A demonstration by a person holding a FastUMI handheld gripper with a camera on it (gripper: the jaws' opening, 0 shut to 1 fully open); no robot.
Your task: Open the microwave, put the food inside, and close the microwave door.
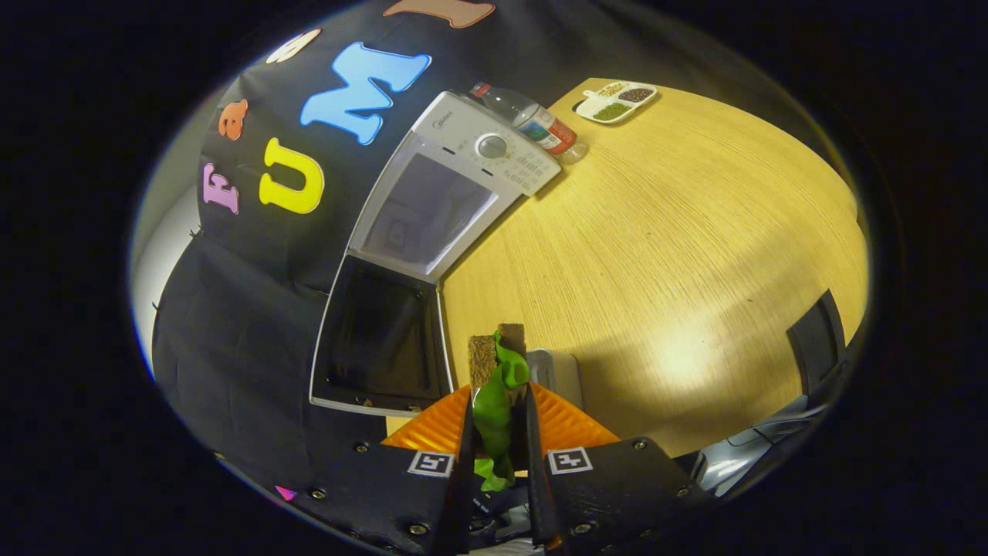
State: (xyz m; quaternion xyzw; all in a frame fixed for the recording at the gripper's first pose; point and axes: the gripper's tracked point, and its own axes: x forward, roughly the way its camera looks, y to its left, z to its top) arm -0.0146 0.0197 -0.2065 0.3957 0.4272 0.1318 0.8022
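Food [498, 401], a green piece with brown slabs at its far end, sits clamped between the two fingers of the hand-held gripper [499, 386], which press on it from both sides, so the grip is narrow and loaded. The microwave [455, 185] stands on the desk [656, 255] against the booth wall, well beyond the fingers, and its door [382, 340] hangs swung open on the side nearer the fingers, the cavity exposed behind it. A bottle [532, 120] lies just beside the microwave's far end, and a divided tray [617, 102] sits farther along the desk past the bottle.

Judging by the open door and the held food, the opening step looks done and the carrying step is in hand. The next move calls for bringing the food past the door's edge and into the cavity, then releasing it there before closing the door.
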